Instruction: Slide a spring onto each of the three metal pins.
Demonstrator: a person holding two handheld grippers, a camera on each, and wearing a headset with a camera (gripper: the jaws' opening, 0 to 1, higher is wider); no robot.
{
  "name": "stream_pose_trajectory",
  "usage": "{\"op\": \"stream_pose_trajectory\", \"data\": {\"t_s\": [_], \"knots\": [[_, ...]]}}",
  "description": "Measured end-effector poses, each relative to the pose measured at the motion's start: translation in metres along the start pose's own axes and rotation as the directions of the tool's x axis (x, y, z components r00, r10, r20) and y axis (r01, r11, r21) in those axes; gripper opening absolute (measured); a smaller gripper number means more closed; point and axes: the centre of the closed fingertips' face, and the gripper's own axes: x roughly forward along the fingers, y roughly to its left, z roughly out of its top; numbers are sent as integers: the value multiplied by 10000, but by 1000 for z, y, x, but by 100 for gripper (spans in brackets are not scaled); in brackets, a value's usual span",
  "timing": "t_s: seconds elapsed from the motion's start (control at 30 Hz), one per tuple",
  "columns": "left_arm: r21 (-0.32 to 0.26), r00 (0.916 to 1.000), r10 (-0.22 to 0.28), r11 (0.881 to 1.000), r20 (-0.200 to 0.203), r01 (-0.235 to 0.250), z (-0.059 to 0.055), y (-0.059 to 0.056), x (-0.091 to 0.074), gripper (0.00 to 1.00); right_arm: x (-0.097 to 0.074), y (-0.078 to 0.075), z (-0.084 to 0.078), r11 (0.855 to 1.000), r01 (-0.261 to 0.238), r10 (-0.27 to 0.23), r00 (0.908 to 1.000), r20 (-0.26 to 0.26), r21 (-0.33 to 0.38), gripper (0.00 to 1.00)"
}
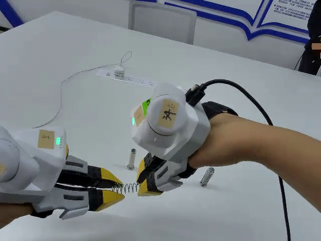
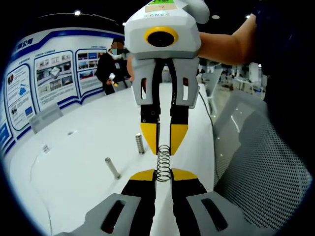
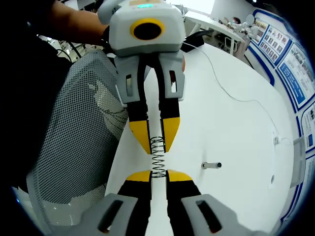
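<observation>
Left gripper point(image 1: 120, 189): jaws pinched shut on one end of the spring.
Spring point(image 1: 129, 188): held level just above the table point(image 1: 75, 115), between both grippers; likely light, thin-wired, bendy and quick to slip, so best gripped gently at the end coils.
Metal pin point(image 1: 132, 158): upright, bare, just behind.
Right gripper point(image 1: 143, 185): clamped on the other end.
Second spring point(image 1: 207, 176): lying on the table.

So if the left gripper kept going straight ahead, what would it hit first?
The right gripper, most likely: it faces the left gripper nose to nose, with just the spring that both hold spanning the gap between their tips.
</observation>
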Motion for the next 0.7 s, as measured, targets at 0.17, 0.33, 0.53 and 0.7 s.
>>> {"op": "stream_pose_trajectory", "data": {"t_s": [0.17, 0.33, 0.53, 0.7], "knots": [[-1, 9999, -114, 9999, 103, 115, 2, -2, 0, 11, -1, 1, -1, 10000, -7, 7, 10000, 78, 42, 12], [0, 9998, -142, 9999, 127, 142, 4, -3, 1, 10, -1, 2, -1, 10000, -15, 15, 10000, 98, 59, 12], [5, 9996, -184, 9998, 228, 184, 7, -5, -1, 10, 1, 3, -3, 9998, -87, 84, 9998, 197, 151, 12], [5, 9993, -161, 9999, 330, 161, 12, -4, -1, 10, 1, 3, -4, 9998, -68, 65, 9997, 220, 170, 12]]}}
